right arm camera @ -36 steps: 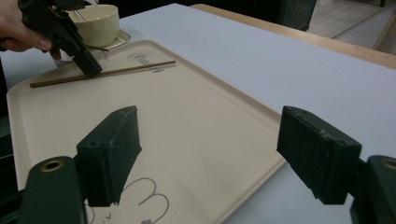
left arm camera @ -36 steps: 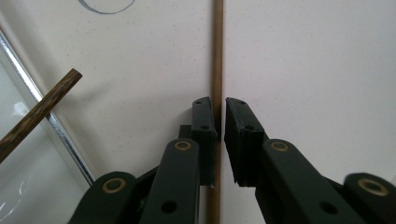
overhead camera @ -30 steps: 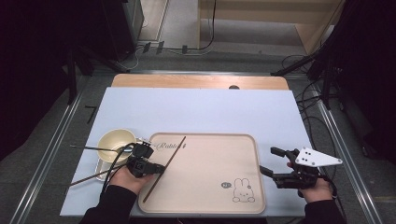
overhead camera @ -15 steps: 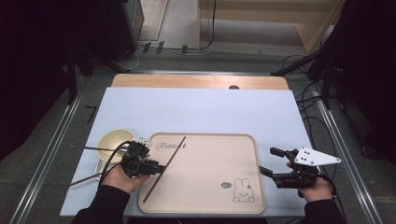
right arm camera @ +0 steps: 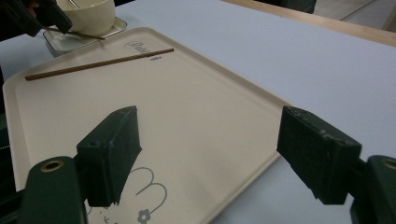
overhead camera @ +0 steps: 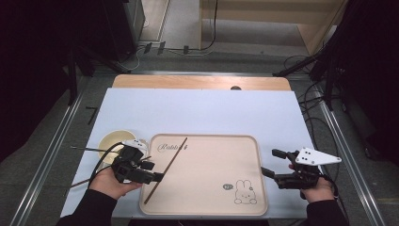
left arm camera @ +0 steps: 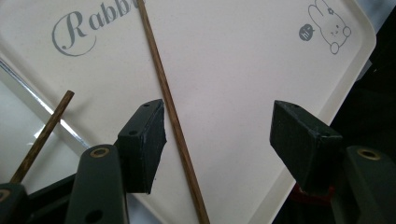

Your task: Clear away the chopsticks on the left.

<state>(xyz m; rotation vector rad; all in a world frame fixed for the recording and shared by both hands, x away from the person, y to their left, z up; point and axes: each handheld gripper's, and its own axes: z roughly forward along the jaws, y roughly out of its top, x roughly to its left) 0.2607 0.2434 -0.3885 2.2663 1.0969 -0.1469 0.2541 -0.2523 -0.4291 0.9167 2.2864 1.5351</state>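
- A thin brown wooden chopstick [overhead camera: 165, 170] lies flat on the cream rectangular plastic tray with a rabbit print [overhead camera: 211, 207], in the left-centre of the high view. Its long axis runs diagonally from the tray's lower left up toward the "Rabbit" lettering.
- The left gripper [overhead camera: 153, 173] is far nearer to it. It sits at the tray's left edge, just beside the stick's lower half, with its jaws pointing right across the tray.
- In the left gripper view the stick [left arm camera: 170, 112] passes up between the two black jaws, close against the left one. The jaws are spread wide and grip nothing, and whether the left jaw touches the stick cannot be told.
- A second brown stick [left arm camera: 41, 138] lies off the tray at the left of that view, over a clear edge.
- The right gripper [overhead camera: 274, 164] rests at the tray's right edge in the lower right of the high view, well apart from the stick. Its jaws are spread and empty, aimed left over the tray.
- A round cream bowl [overhead camera: 114, 140] stands left of the tray, behind the left hand [overhead camera: 109, 181].
- Judged from this, closing on the stick would fall to the left gripper, with the jaws squared across its axis.
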